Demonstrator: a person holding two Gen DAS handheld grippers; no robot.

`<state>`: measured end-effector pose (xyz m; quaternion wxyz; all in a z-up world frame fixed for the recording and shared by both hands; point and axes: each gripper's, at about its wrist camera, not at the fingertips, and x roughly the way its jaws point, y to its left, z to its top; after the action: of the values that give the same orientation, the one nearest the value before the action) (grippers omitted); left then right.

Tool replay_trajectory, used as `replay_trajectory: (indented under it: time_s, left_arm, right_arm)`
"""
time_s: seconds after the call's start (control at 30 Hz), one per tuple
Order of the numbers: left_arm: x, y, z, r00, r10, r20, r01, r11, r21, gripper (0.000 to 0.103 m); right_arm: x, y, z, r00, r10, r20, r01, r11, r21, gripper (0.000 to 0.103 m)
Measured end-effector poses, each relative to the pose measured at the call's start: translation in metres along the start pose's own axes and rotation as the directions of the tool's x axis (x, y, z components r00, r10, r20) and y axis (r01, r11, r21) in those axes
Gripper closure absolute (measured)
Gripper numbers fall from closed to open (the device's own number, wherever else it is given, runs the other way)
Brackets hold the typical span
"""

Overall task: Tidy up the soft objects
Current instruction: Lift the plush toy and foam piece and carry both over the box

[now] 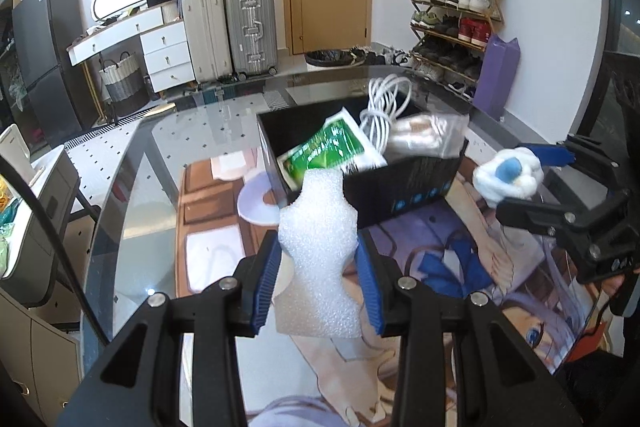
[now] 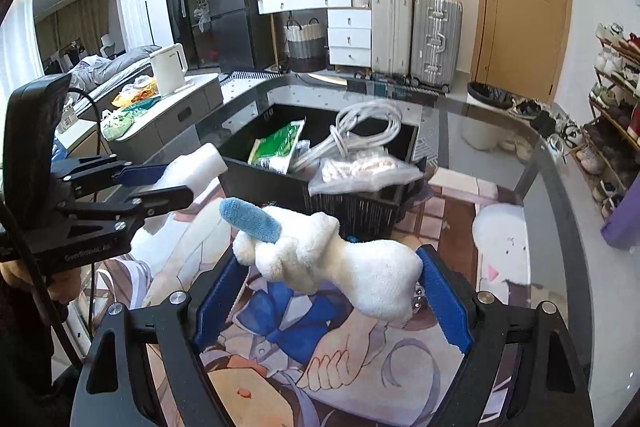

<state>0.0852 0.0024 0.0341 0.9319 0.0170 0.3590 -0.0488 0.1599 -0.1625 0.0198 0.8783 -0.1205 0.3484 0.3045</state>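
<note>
My left gripper [image 1: 318, 247] is shut on a white foam piece [image 1: 320, 267], which stands up between the blue pads above the printed mat [image 1: 460, 267]. My right gripper [image 2: 330, 261] is shut on a white plush toy [image 2: 352, 267] with a blue ear [image 2: 252, 219], held clear of the mat. Just beyond both stands a black box [image 2: 280, 187] holding a green packet [image 2: 276, 143], a coiled white cable [image 2: 360, 123] and a clear bag [image 2: 360, 171]. In the left wrist view the right gripper [image 1: 520, 183] with the plush toy [image 1: 508, 179] is right of the box [image 1: 400, 191]. In the right wrist view the left gripper [image 2: 172, 183] with the foam [image 2: 196, 163] is left of it.
The mat lies on a curved glass table [image 1: 132, 195]. A white kettle [image 2: 168, 67] and bagged items sit on a grey counter [image 2: 180, 107] to the left. Suitcases [image 1: 228, 31], white drawers [image 1: 164, 55], a shoe rack [image 1: 456, 19] and a purple bag [image 1: 496, 79] line the far walls.
</note>
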Motion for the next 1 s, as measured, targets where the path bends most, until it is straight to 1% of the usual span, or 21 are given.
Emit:
replay_trajectory:
  time_s: [0.2,0.43,1.0]
  left_arm:
    - [0.001,0.001,0.015,1.0,0.0,0.024,0.0,1.0,-0.01,0.066]
    - [-0.004,0.0,0.025,0.999,-0.006,0.052,0.006,1.0,-0.007,0.066]
    - [-0.003,0.008,0.042,0.996,0.01,0.089,-0.007,0.999,-0.034,0.066]
  right_arm:
    - [-0.007,0.003,0.01,0.999,0.021,0.033,-0.02,0.999,-0.027,0.016]
    - [-0.014,0.008,0.021,0.997,0.043,0.062,-0.04,0.998,-0.049,0.017]
    - [-0.026,0.01,0.042,0.992,0.052,0.115,-0.042,0.995,-0.089,0.017]
